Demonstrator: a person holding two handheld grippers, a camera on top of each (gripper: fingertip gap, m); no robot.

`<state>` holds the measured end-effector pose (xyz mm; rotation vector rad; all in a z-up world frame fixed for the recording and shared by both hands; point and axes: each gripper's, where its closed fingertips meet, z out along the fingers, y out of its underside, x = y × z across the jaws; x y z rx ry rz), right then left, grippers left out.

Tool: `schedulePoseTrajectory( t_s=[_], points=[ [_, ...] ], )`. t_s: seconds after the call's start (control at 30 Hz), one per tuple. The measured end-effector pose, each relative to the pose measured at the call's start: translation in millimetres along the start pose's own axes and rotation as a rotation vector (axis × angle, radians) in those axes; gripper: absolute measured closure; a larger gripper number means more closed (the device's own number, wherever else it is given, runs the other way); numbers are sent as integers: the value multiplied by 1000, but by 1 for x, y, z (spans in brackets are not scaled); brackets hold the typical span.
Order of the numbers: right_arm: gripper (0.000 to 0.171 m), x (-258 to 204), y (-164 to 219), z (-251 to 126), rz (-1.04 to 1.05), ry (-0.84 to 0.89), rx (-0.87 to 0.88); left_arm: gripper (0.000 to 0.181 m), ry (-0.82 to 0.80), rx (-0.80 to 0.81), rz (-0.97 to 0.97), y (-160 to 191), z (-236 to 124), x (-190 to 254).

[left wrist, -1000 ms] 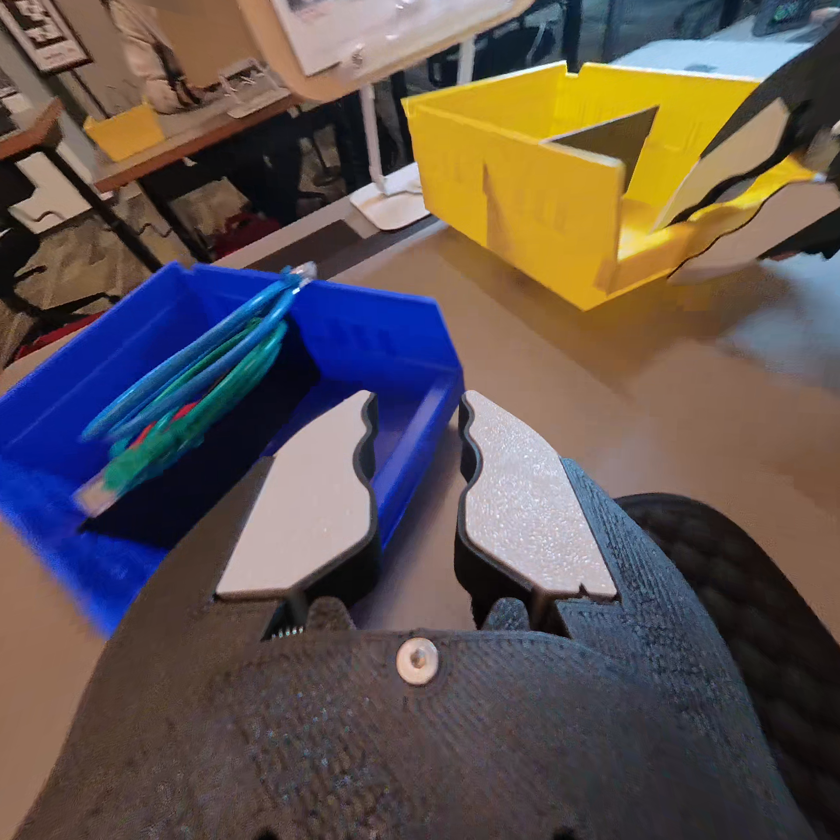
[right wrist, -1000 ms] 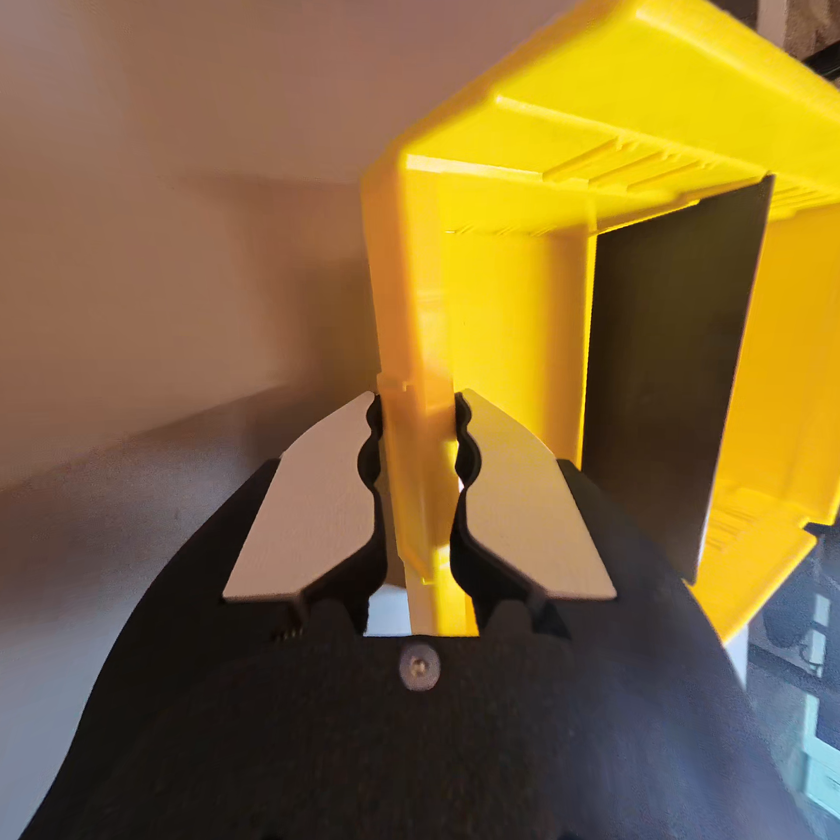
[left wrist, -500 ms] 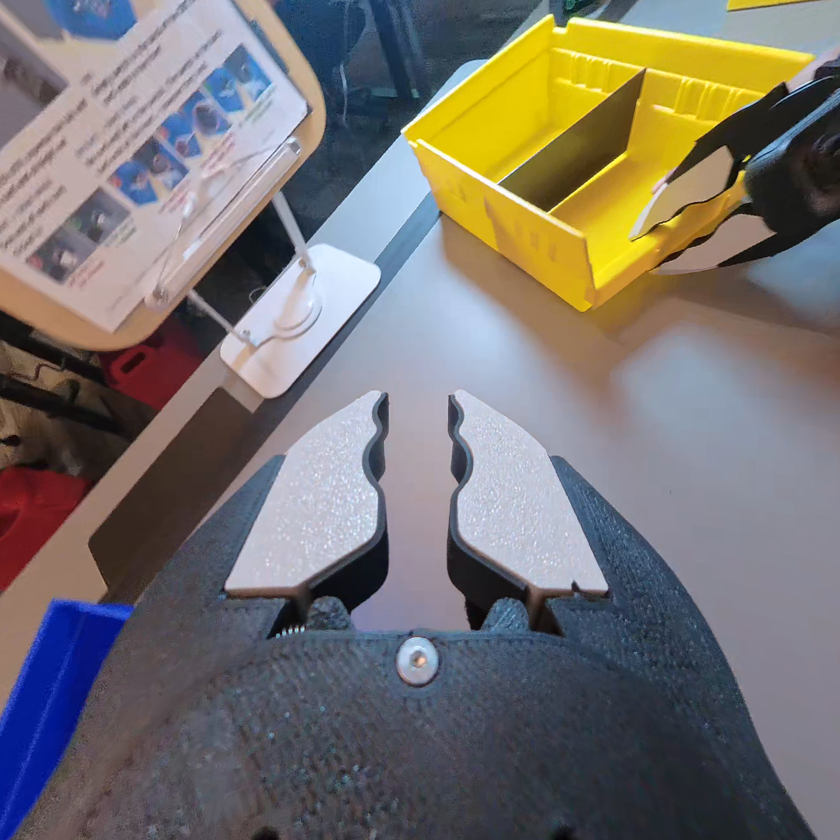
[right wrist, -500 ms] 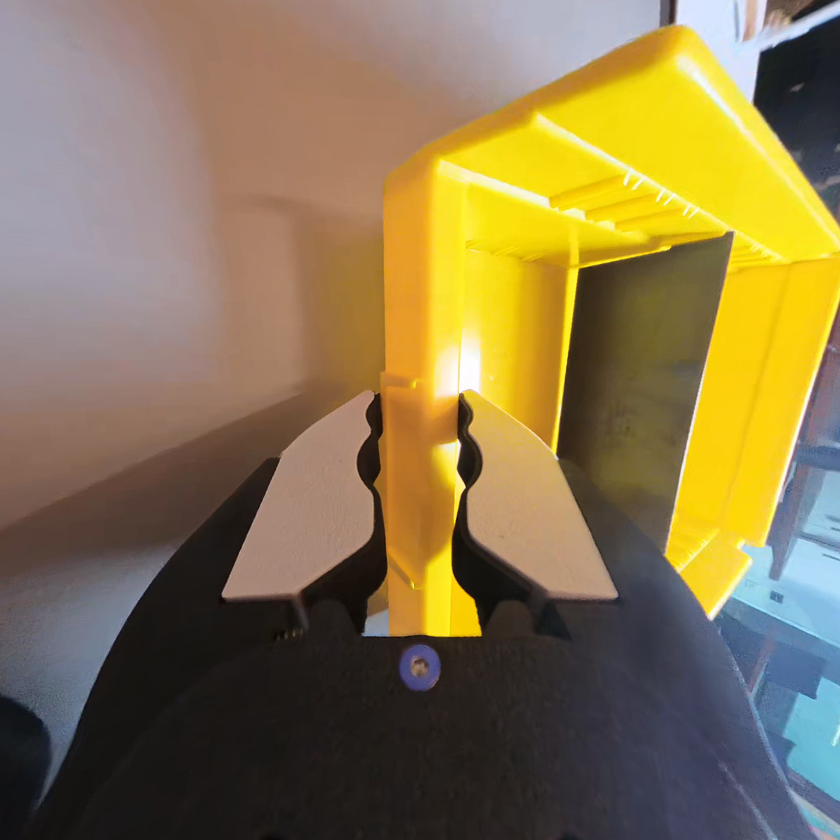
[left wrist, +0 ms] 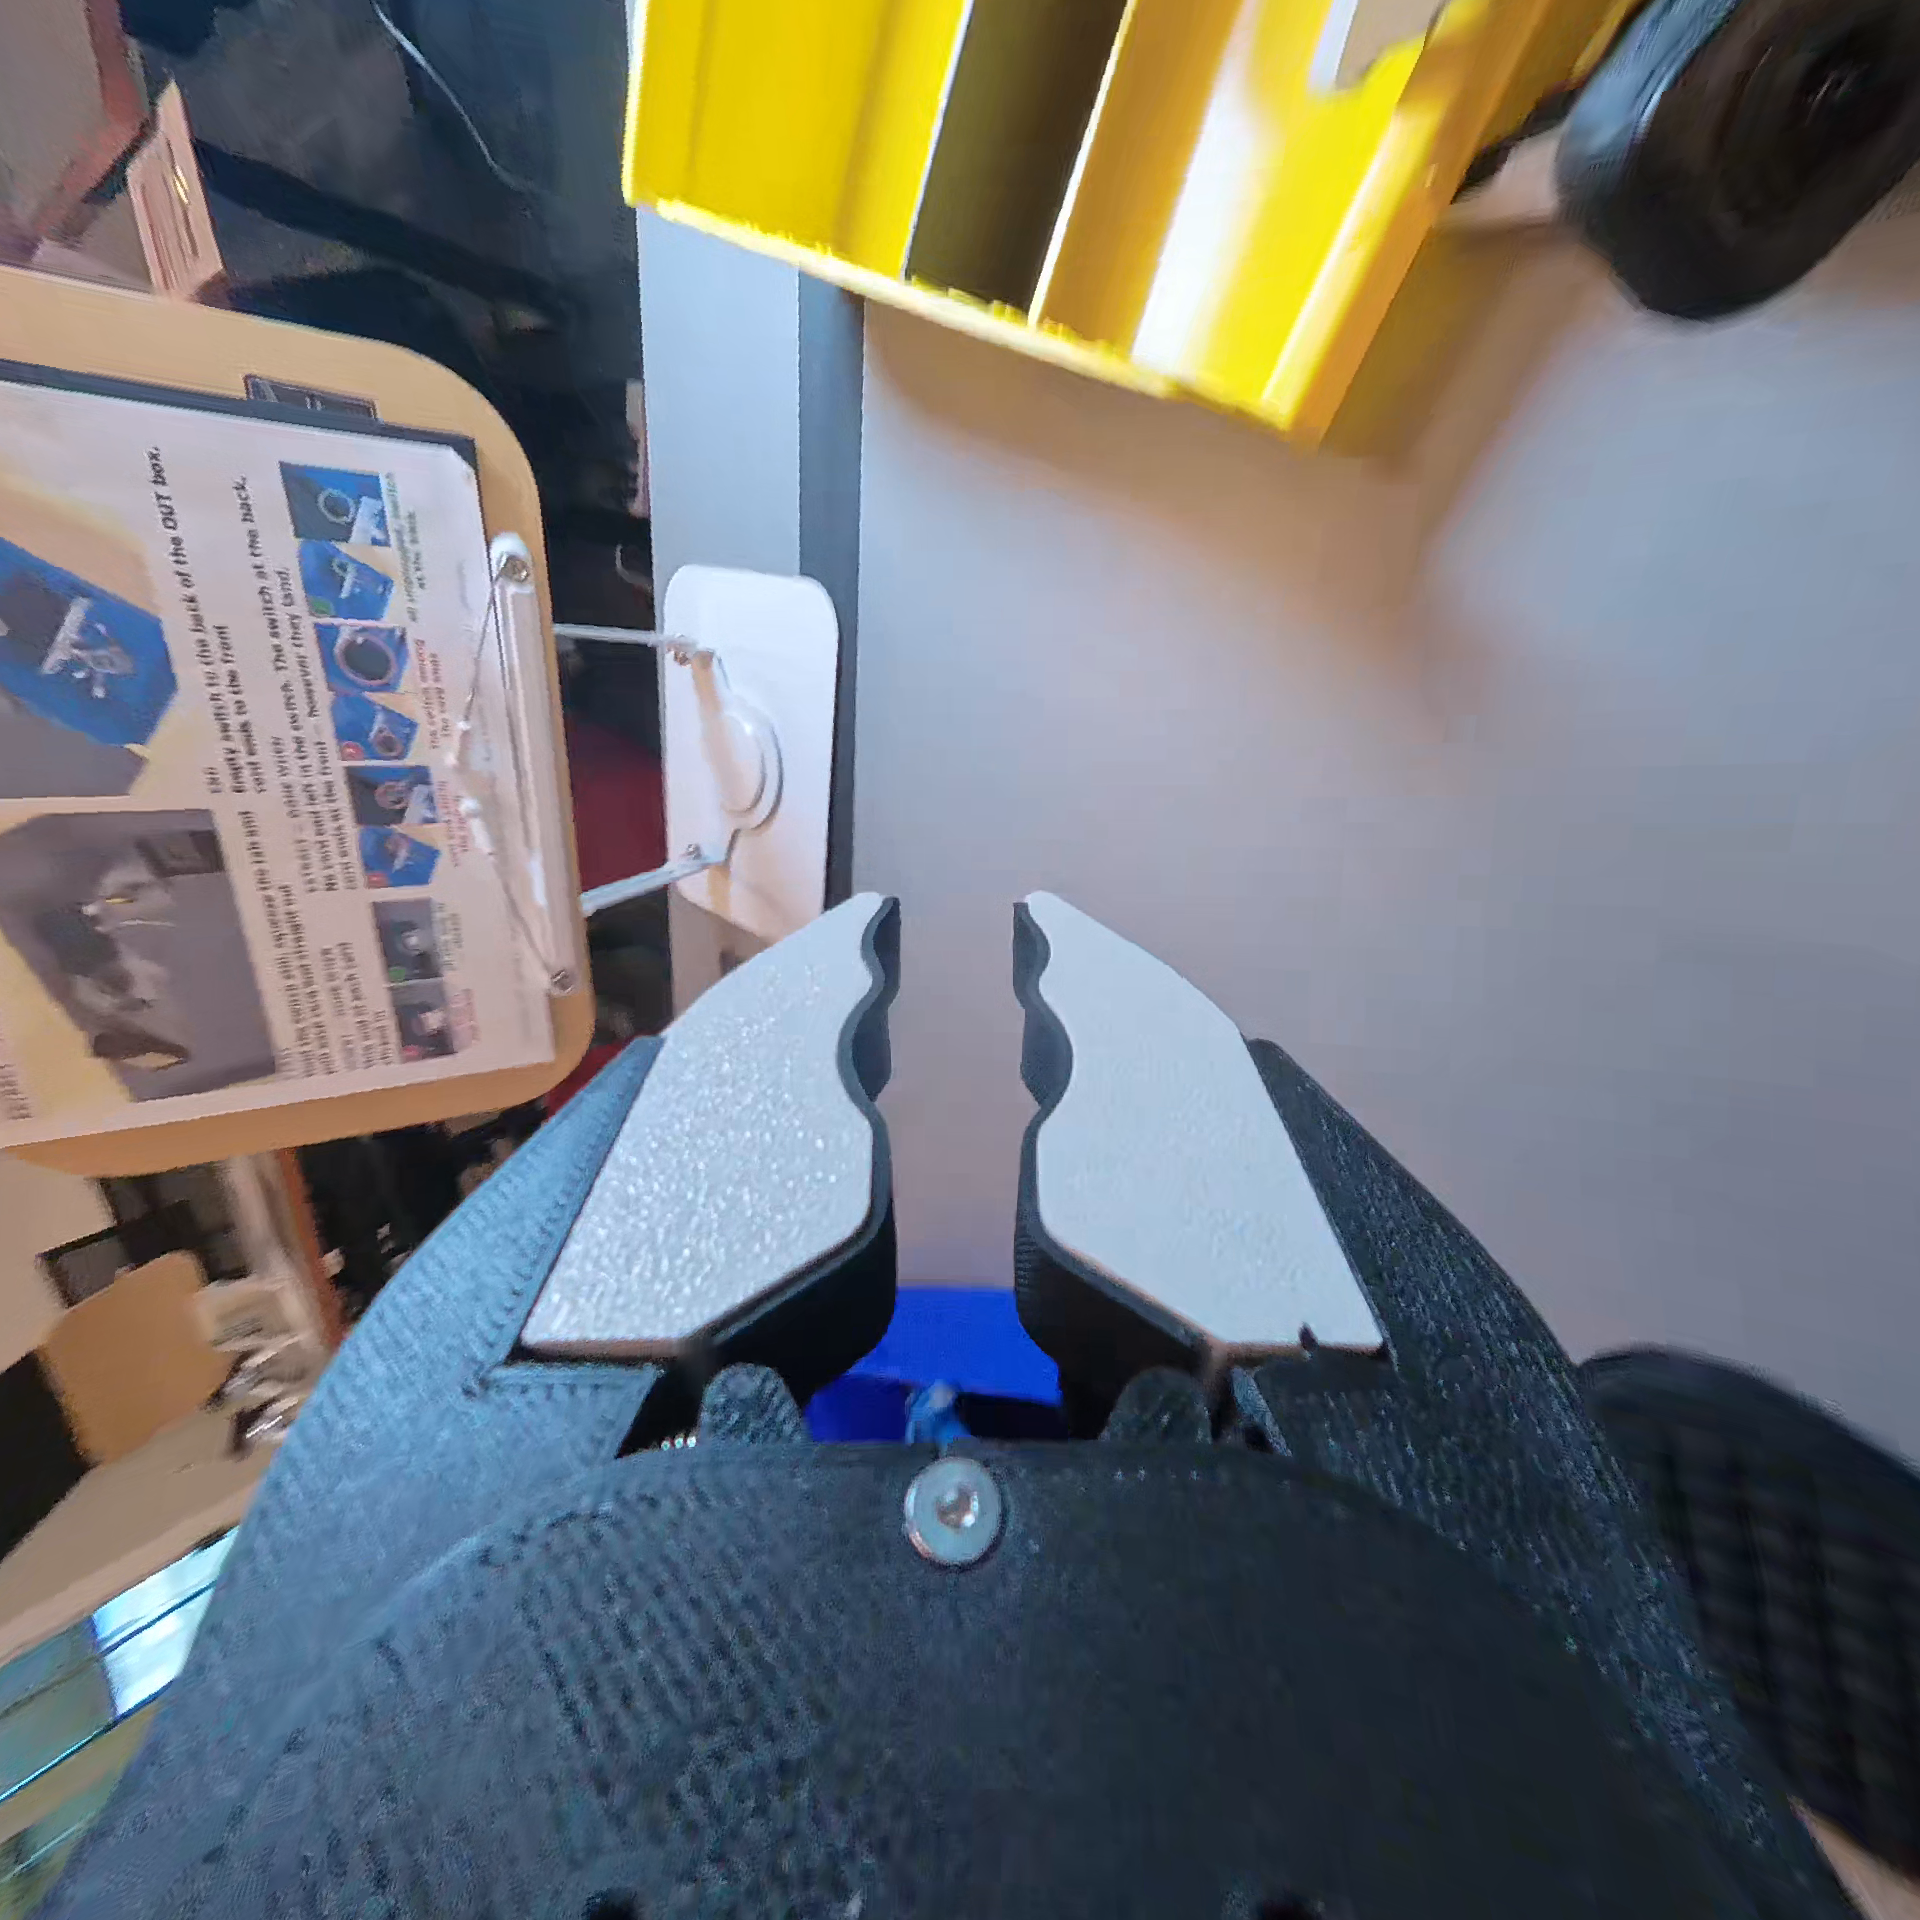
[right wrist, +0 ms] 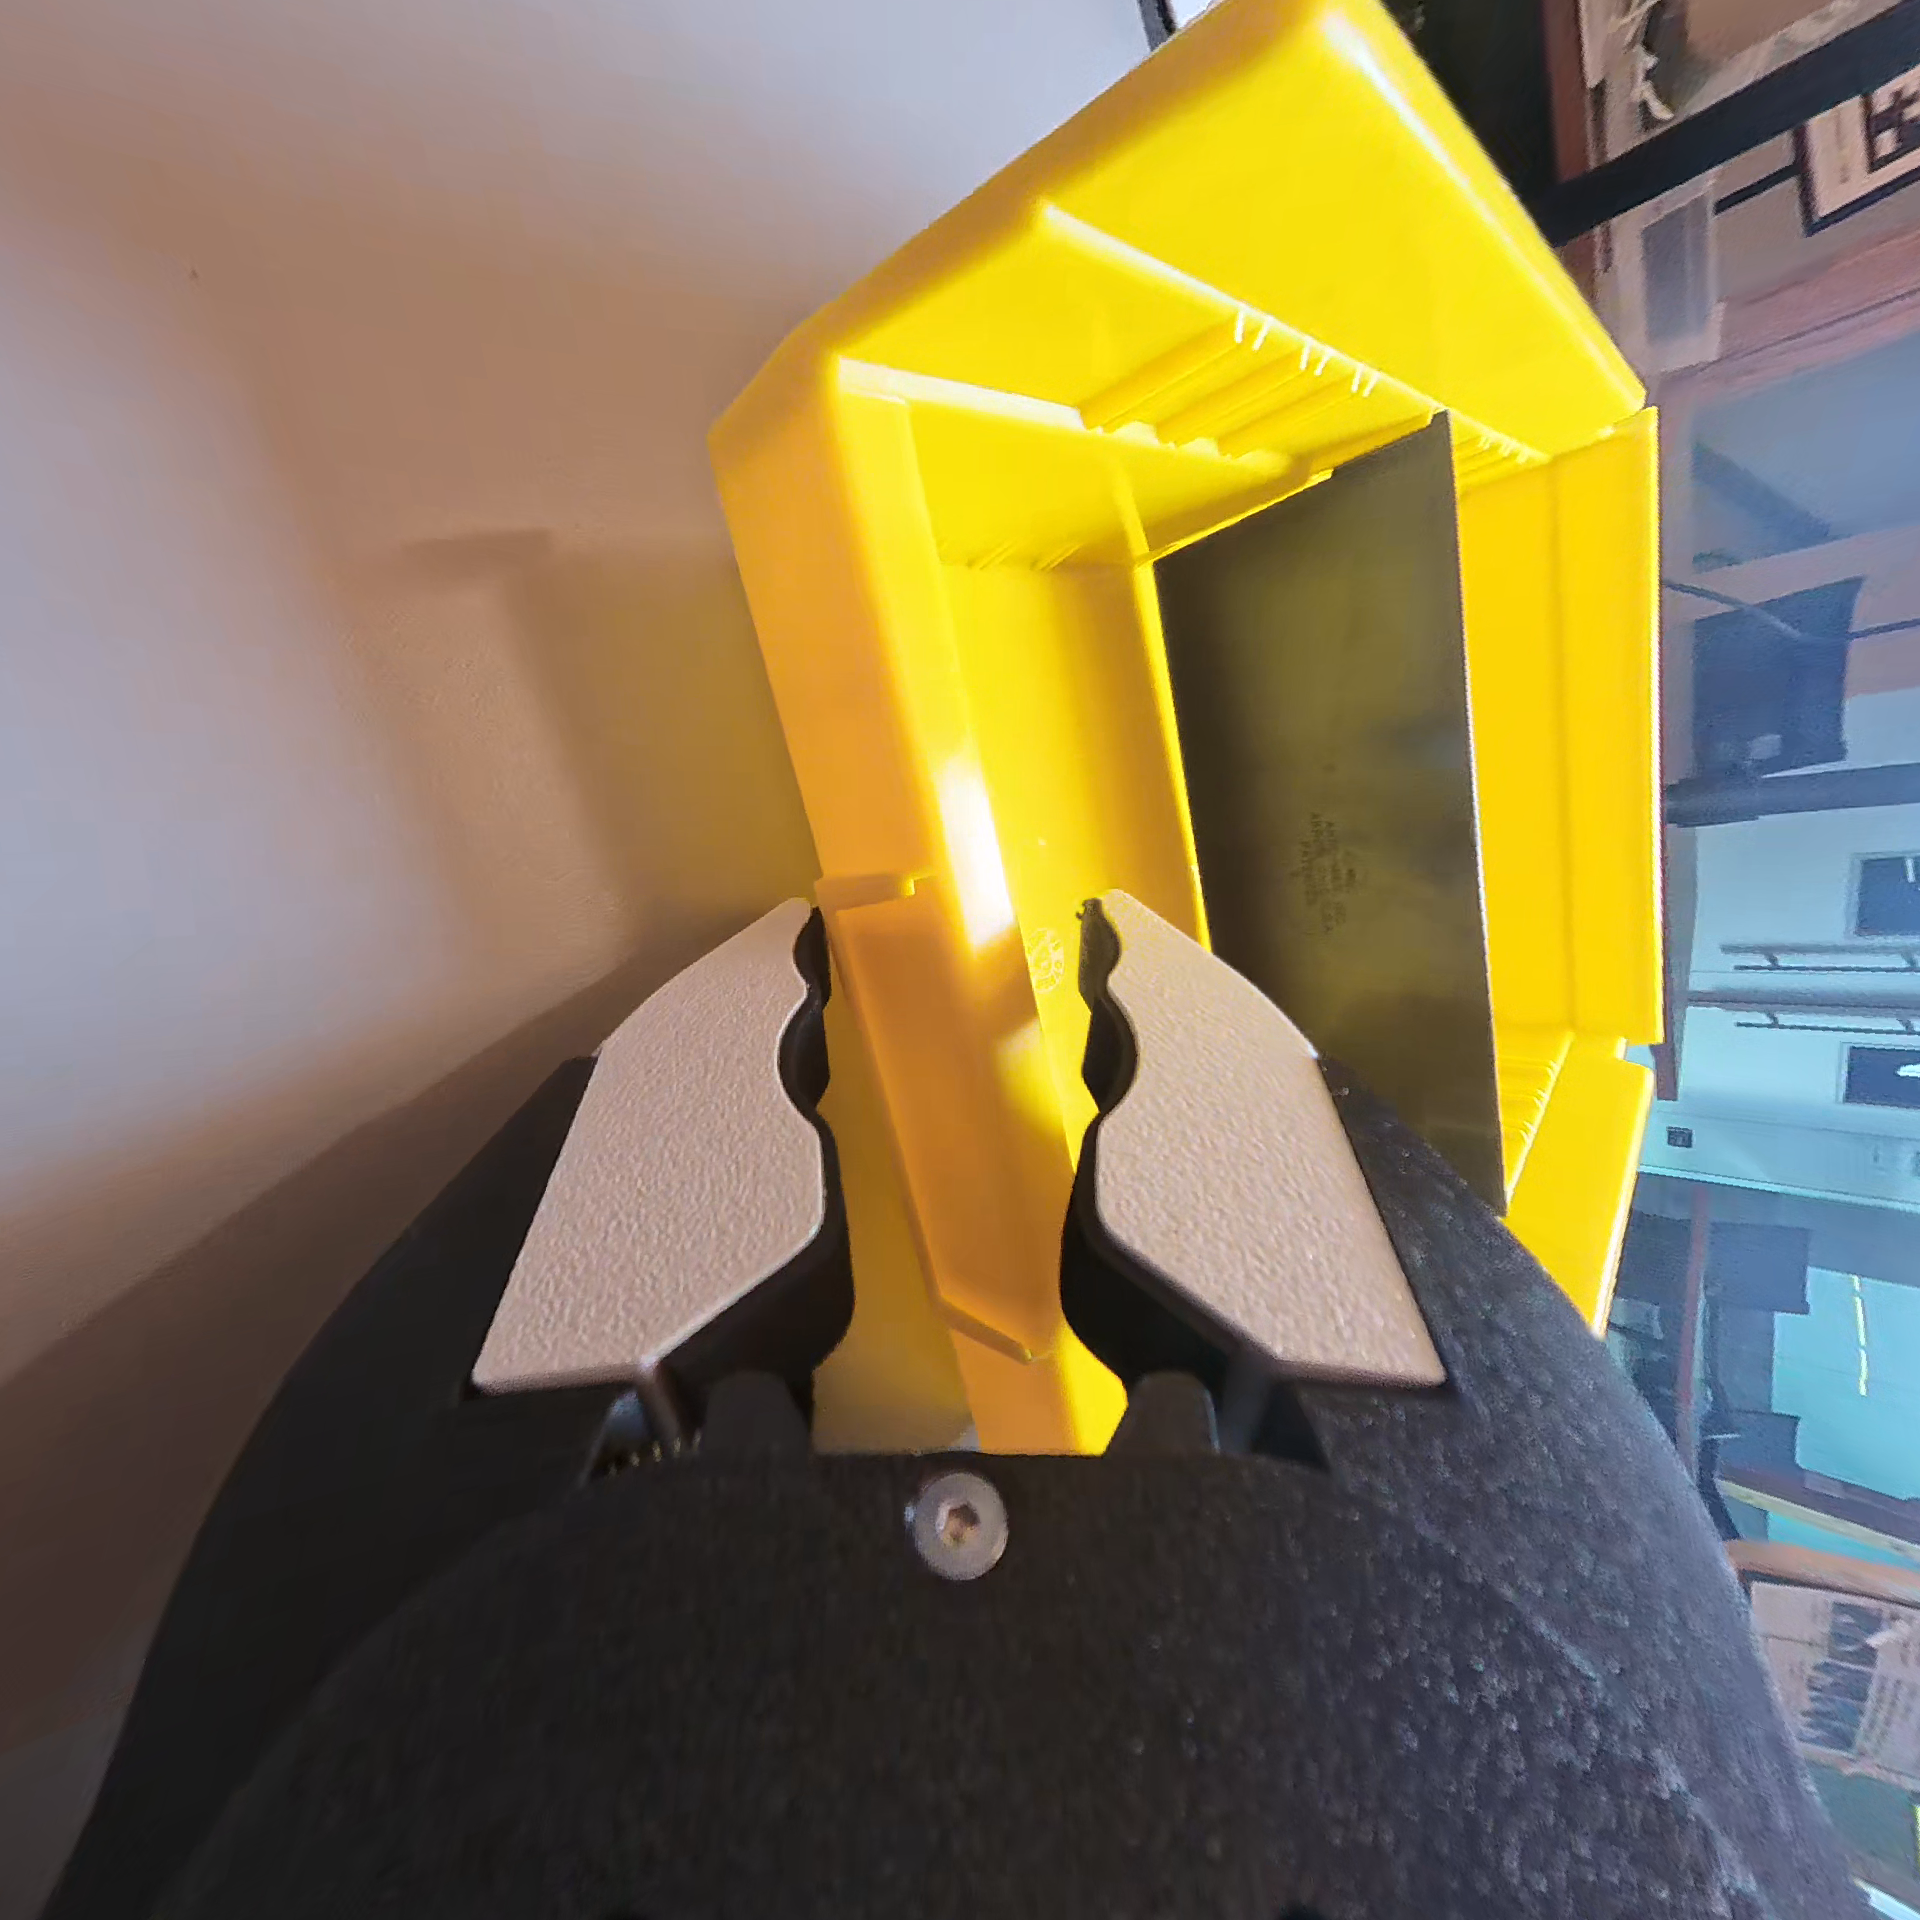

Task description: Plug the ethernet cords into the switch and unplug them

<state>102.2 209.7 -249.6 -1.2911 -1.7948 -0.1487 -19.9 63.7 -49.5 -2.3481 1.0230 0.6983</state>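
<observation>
My right gripper (right wrist: 951, 914) is open, its jaws standing on either side of the front wall of a yellow bin (right wrist: 1247, 260) with a black divider (right wrist: 1330, 810). My left gripper (left wrist: 956, 914) is open and empty above the table (left wrist: 1351, 935). Below its finger bases a blue bin (left wrist: 935, 1340) shows, with the tip of a blue ethernet cord (left wrist: 935, 1403). In the left wrist view the yellow bin (left wrist: 831, 125) is at the top, with my right gripper (left wrist: 1745, 135) blurred beside it. No switch is in view.
An instruction board (left wrist: 260, 727) on a white stand base (left wrist: 748, 727) sits at the table's left edge. The table edge runs down past the yellow bin. Shelves and room clutter lie beyond the bin in the right wrist view.
My right gripper's jaws have widened from a tight hold on the yellow bin's wall. My left gripper has swung away from the blue bin, which now lies beneath it, and its jaws have narrowed slightly.
</observation>
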Motion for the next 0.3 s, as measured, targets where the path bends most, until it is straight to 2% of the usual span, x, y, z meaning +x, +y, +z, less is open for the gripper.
schedulePoseTrajectory(
  t_s=[0.03, 0.1, 0.17, 0.3],
  points=[
    [124, 0, 0, 0, 6, 9, 5, 158, -6, -52, 33, 5, -3, -4],
    [122, 1, 0, 0, 18, 21, 12, 157, -15, -109, 72, 12, -12, -10],
    [122, 3, 0, 1, 28, 32, 17, 161, -4, -96, 94, 13, -16, -7],
    [121, 6, -2, 6, 43, 43, 12, 159, 2, -162, 148, 35, -9, 1]
  ],
)
